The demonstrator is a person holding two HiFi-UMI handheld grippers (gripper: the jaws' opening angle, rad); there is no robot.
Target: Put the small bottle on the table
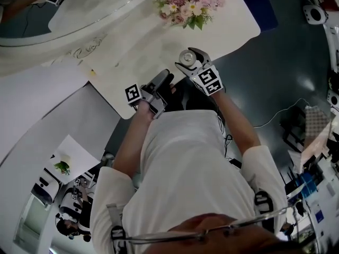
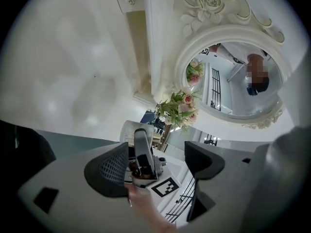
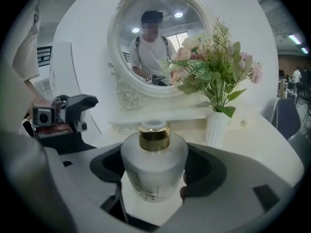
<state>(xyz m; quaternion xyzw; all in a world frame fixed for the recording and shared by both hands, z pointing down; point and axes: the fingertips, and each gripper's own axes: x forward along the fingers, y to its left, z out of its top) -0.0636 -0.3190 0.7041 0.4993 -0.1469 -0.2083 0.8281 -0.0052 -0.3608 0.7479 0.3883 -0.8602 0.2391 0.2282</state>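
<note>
The small bottle [image 3: 154,164] is frosted white glass with a gold collar. It stands upright between the jaws of my right gripper [image 3: 154,174], which is shut on it. In the head view the bottle [image 1: 186,56] and right gripper [image 1: 189,62] are over the near edge of the white table [image 1: 132,52]; I cannot tell whether the bottle touches the table. My left gripper [image 1: 160,84] is just left of it, off the table edge. In the left gripper view the left gripper [image 2: 158,165] is open and empty, and past its jaws shows the bottle [image 2: 130,130].
A white vase of pink flowers [image 3: 217,81] stands at the far right of the table, also seen from above [image 1: 189,5]. A round ornate mirror [image 3: 155,38] rises behind the table. The dark floor [image 1: 275,67] lies to the right.
</note>
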